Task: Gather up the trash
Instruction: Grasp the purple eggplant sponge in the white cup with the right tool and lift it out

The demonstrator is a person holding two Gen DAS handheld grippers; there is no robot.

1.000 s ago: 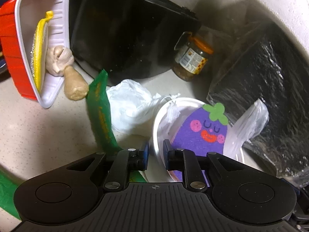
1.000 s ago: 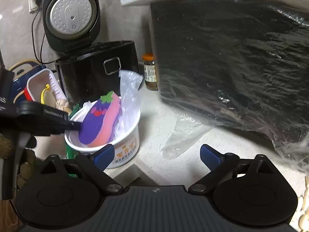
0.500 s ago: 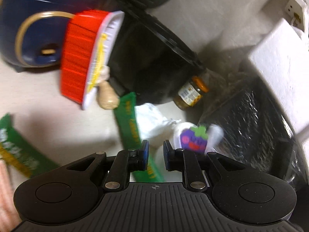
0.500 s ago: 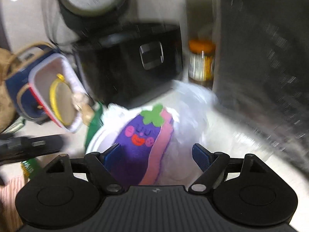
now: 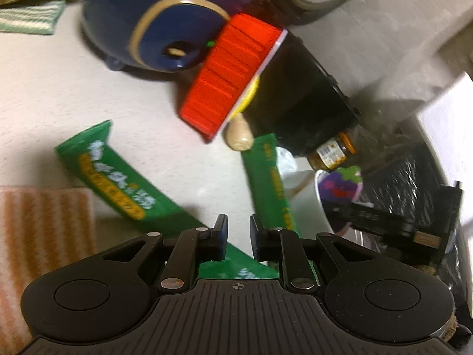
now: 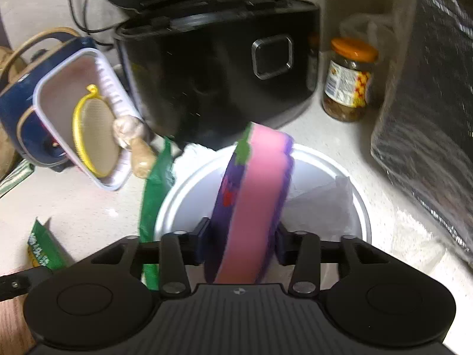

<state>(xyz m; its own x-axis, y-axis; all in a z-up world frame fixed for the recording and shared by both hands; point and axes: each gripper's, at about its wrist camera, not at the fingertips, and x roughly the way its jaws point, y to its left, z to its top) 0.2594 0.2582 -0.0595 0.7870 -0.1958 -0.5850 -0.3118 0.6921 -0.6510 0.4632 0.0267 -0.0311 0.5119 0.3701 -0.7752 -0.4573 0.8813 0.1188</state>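
Observation:
My right gripper (image 6: 241,241) is shut on the purple and pink eggplant sponge (image 6: 251,201), which stands on edge over the white round tub (image 6: 354,207). Clear plastic (image 6: 322,198) lies inside the tub. My left gripper (image 5: 236,230) is shut and empty, above the counter, over a green wrapper (image 5: 118,183). A second green wrapper (image 5: 275,177) leans against the tub (image 5: 322,204), where the sponge (image 5: 340,186) also shows. The second wrapper shows in the right wrist view (image 6: 153,189) too.
A black rice cooker (image 6: 218,68) stands behind the tub, with a jar (image 6: 348,80) to its right and a black foil-wrapped box (image 6: 428,118) further right. A red and white tray (image 5: 230,80) leans on a blue pot (image 5: 165,20). A striped cloth (image 5: 38,236) lies at the left.
My right gripper moved in over the tub and closed on the eggplant sponge. My left gripper pulled back and away from the tub, staying shut.

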